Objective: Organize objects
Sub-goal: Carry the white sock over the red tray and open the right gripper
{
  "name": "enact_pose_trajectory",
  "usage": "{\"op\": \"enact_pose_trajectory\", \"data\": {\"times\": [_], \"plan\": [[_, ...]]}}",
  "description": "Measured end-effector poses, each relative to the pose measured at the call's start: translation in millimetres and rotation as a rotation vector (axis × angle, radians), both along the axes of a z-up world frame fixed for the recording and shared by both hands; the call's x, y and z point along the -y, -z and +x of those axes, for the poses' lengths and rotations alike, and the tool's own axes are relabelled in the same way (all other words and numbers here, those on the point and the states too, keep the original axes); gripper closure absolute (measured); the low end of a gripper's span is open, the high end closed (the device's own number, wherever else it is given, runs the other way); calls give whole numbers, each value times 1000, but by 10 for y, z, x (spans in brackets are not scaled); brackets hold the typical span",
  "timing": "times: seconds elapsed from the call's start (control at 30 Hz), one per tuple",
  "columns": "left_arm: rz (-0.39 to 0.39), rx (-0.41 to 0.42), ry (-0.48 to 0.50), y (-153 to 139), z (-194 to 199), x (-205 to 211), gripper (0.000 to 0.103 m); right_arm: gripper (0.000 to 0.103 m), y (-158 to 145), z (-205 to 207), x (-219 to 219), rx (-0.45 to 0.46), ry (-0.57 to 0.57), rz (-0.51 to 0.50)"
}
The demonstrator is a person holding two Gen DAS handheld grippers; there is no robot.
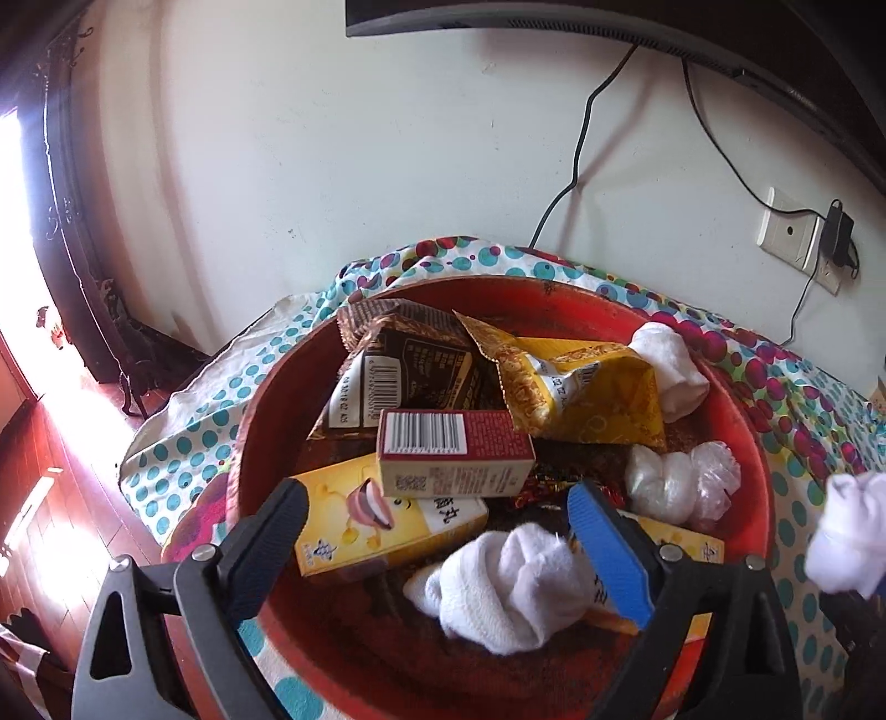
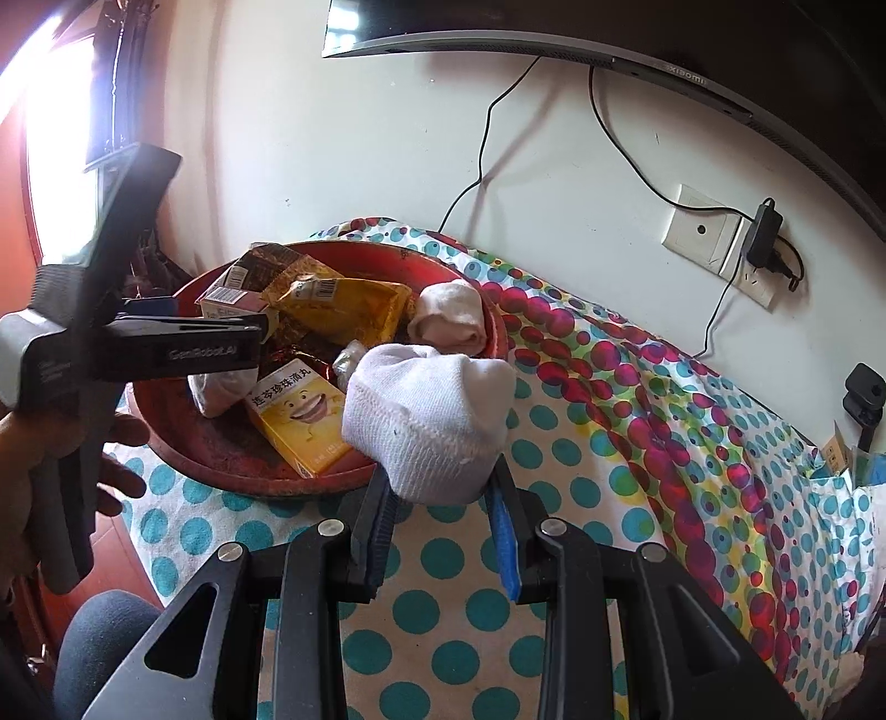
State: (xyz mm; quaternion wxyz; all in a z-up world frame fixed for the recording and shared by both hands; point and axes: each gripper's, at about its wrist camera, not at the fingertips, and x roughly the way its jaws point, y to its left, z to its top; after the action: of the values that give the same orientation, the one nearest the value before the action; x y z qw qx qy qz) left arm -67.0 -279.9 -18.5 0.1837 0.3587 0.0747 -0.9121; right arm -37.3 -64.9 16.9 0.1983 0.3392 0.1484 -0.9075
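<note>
A red round basin (image 1: 736,421) (image 2: 443,266) holds snack packets, boxes and rolled white socks. My left gripper (image 1: 437,515) is open and empty above the basin's near side, over a yellow box (image 1: 360,526) and a rolled white sock (image 1: 498,587). A red and cream box (image 1: 454,448) lies just beyond it. My right gripper (image 2: 440,498) is shut on a rolled white sock (image 2: 432,415), held above the basin's near right rim. That sock shows at the right edge of the left wrist view (image 1: 847,531). The left gripper's body (image 2: 138,343) is at the left in the right wrist view.
A brown packet (image 1: 398,365), a yellow packet (image 1: 581,382), another sock (image 1: 670,365) and a clear bag (image 1: 681,487) lie in the basin. A dotted cloth (image 2: 554,443) covers the surface. Wall, cables and a socket (image 2: 714,232) are behind, with a monitor (image 2: 554,33) above.
</note>
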Motion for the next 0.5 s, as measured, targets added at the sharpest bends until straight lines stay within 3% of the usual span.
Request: {"op": "enact_pose_trajectory", "data": {"times": [0.17, 0.33, 0.5], "plan": [[-15, -55, 22, -94, 397, -109, 1, 74, 93, -8, 136, 21, -10, 10], [-35, -6, 27, -40, 685, -201, 1, 74, 122, -22, 273, 29, -27, 1], [16, -27, -22, 0, 1082, -142, 1, 74, 112, -119, 590, 40, -61, 11]]}}
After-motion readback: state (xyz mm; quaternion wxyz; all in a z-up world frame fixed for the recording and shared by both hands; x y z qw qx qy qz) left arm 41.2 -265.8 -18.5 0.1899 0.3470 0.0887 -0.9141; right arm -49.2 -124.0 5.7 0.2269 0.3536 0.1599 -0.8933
